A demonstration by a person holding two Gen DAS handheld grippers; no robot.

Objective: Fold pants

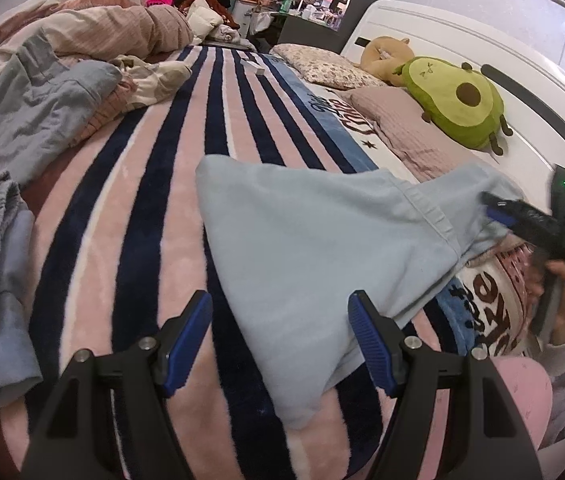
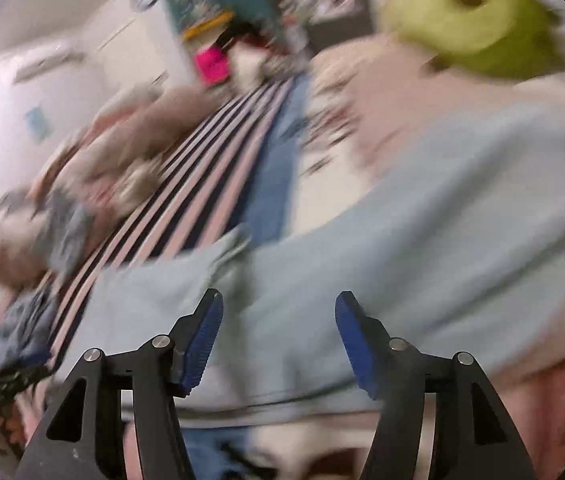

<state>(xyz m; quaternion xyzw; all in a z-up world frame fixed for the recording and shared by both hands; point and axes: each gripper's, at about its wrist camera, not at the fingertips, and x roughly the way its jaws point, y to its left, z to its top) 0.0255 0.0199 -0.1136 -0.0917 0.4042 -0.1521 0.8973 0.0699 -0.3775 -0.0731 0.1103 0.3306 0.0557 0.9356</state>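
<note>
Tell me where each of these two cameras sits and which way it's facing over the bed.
Left wrist view: on the left tool, angled down along the striped blanket toward the shelves; light blue pants ahead, right tool and a hand at right. Its open blue pads frame the bottom.
Right wrist view: on the right tool, blurred, angled down over the pants; open pads below.
Shared: pants, striped blanket, avocado plush.

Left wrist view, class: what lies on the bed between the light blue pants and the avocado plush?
A pink pillow lies between the light blue pants and the avocado plush, plain in the left wrist view.
</note>
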